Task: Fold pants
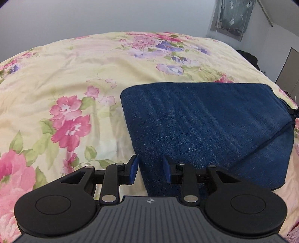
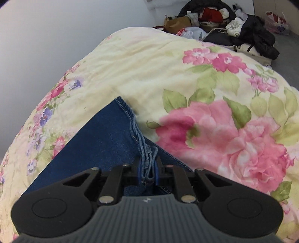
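Dark blue denim pants (image 1: 205, 127) lie folded on a floral bedspread (image 1: 65, 74). In the left wrist view my left gripper (image 1: 150, 171) is open; its blue-padded fingers (image 1: 133, 171) straddle the near left edge of the folded denim. In the right wrist view my right gripper (image 2: 148, 168) is shut on a bunched, stitched hem edge of the pants (image 2: 104, 142), and the denim stretches away to the upper left over the bedspread (image 2: 205, 93).
A plain grey wall lies beyond the bed in both views. A pile of clothes and bags (image 2: 233, 24) sits on the floor past the bed's far corner. A curtained window (image 1: 233, 16) is at the upper right of the left wrist view.
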Demonstrator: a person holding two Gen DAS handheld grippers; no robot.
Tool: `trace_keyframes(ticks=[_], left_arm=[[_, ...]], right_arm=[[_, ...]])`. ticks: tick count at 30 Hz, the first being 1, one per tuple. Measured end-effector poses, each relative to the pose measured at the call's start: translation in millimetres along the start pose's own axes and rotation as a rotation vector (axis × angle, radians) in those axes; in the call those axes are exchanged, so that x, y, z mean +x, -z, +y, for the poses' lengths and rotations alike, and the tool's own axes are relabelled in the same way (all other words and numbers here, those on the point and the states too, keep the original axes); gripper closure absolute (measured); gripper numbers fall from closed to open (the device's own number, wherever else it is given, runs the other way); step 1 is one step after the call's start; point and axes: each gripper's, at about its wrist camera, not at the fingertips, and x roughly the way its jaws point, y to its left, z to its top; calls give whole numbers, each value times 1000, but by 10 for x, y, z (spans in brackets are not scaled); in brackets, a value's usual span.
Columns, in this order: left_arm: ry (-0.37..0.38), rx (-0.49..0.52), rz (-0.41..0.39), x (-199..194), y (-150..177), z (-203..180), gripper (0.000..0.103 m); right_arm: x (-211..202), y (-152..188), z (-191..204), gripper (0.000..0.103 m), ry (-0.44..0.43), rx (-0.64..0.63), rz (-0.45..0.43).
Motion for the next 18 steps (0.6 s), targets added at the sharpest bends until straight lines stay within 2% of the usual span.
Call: trace_keyframes(ticks=[3, 7, 10, 16, 18], left_arm=[[-8, -19, 33, 116, 28, -2, 67], [-14, -32, 55, 161, 53, 15, 67], [-22, -46, 72, 192, 43, 20, 67], [-47, -46, 77, 201, 43, -28, 68], [-47, -52, 77, 200, 50, -22, 69]], right_arm=[[0, 36, -8, 94, -6, -45, 8], [-53, -8, 44, 94, -4, -43, 5], [-284, -159, 324, 94, -40, -102, -48], [-864, -476, 964, 94, -212, -218, -207], [-891, -465, 955, 95, -204, -251, -228]])
